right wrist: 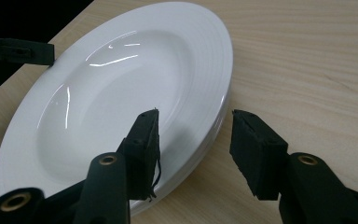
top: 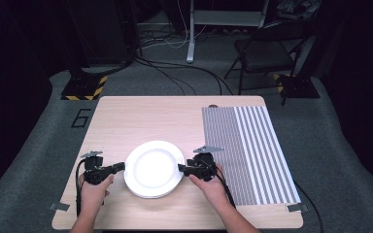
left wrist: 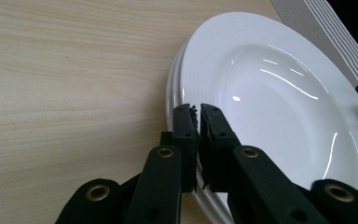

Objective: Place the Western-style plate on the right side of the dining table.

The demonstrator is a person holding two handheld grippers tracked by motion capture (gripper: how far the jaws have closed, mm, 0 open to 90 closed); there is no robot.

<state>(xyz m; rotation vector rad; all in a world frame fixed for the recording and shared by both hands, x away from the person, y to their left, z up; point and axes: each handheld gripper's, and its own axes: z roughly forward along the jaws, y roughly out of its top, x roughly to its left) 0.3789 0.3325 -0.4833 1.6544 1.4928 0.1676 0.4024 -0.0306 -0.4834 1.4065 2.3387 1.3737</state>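
Observation:
A stack of white deep plates (top: 154,169) sits at the middle front of the wooden table (top: 150,114). My left gripper (top: 123,166) reaches in from the left, and its jaws are closed on the left rim of the top plate (left wrist: 270,93), meeting at the edge in the left gripper view (left wrist: 199,108). My right gripper (top: 179,168) is at the stack's right rim. In the right gripper view (right wrist: 193,114) its jaws stand apart, one over the top plate (right wrist: 121,93) and one outside the rim above the wood, pressing on nothing.
A grey-and-white striped mat (top: 252,150) covers the table's right part, close beside my right hand. A folding chair (top: 267,48), cables and stands are on the floor beyond the far edge. Bare wood lies behind and left of the plates.

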